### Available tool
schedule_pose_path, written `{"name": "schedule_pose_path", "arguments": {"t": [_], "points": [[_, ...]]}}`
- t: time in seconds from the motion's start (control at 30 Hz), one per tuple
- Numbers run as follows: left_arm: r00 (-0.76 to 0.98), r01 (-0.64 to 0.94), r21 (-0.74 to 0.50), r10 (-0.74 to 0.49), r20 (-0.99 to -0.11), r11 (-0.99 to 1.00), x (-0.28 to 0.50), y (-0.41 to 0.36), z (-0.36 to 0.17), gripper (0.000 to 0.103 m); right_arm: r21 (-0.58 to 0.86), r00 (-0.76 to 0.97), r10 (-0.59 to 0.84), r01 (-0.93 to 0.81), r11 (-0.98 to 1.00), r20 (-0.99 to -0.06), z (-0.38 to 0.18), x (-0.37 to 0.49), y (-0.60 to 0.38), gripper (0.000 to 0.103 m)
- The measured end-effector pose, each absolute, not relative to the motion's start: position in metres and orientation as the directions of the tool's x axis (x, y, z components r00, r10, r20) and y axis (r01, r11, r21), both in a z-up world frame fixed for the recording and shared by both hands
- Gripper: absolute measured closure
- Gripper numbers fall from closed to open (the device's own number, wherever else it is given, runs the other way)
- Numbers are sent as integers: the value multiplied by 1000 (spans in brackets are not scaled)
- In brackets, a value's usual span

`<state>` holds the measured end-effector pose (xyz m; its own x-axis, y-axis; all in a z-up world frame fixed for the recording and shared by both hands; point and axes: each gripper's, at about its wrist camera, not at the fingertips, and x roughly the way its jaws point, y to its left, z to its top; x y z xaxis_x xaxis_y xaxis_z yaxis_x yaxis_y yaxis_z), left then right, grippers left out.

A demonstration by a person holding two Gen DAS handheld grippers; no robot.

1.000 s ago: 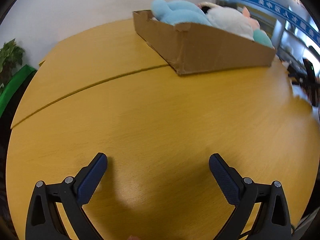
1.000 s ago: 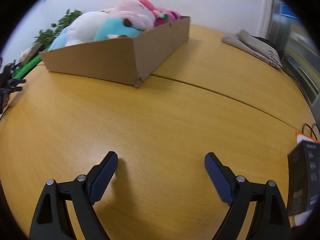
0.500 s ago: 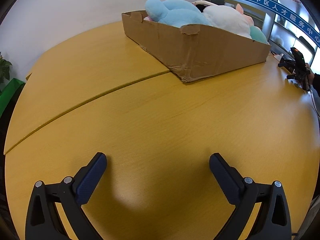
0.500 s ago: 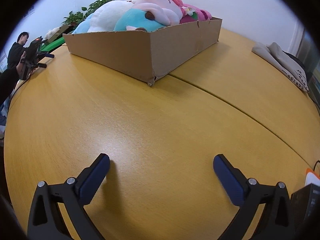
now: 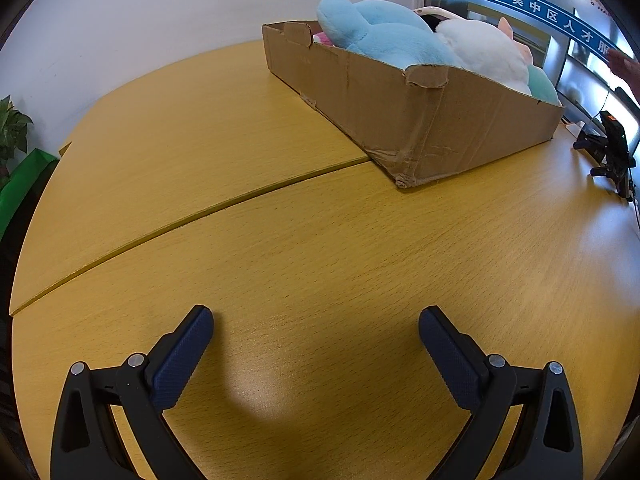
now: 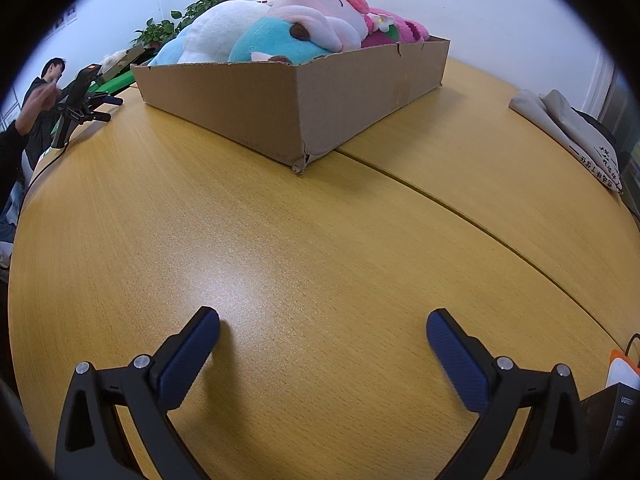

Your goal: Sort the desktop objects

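A brown cardboard box (image 5: 460, 128) (image 6: 280, 100) sits at the far side of the yellow wooden table (image 5: 320, 248) (image 6: 280, 232). It is heaped with plush toys: a light blue one (image 5: 384, 32), a white one (image 5: 488, 48) (image 6: 228, 28), a teal one (image 6: 272, 40) and a pink one (image 6: 328, 12). My left gripper (image 5: 316, 322) hangs open over bare tabletop, well short of the box. My right gripper (image 6: 323, 322) is likewise open over bare wood, with nothing between its blue pads.
A phone on a black tripod stand (image 5: 610, 148) (image 6: 78, 100) is at the table's edge, with a person (image 6: 38, 96) behind it. Folded grey cloth (image 6: 568, 136) lies far right. A dark carton (image 6: 616, 424) sits beside the right gripper. Potted plants (image 6: 180, 24) stand against the wall.
Both views have swung across the table, so the box sits differently in each. The right gripper's jaws stand wider than a second ago and its view has rolled. The left jaws are unchanged.
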<state>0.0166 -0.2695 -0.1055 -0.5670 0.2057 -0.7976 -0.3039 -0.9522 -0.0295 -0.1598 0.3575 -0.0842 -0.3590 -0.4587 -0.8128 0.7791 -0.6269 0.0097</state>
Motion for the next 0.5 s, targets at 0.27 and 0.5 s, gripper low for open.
{"name": "schedule_pose_path", "arguments": {"t": [0.27,0.5], "points": [[-554,-339,-28,223,-802,-940,-7,-286,-100,0,8,-361,-461,781,-625,-811,-85,-163,358,0],[-553,-340,-25,221,-803,-940,1,-286,-97,0,7,-361,-461,781,-624,-811,-86,-165,357,0]]}}
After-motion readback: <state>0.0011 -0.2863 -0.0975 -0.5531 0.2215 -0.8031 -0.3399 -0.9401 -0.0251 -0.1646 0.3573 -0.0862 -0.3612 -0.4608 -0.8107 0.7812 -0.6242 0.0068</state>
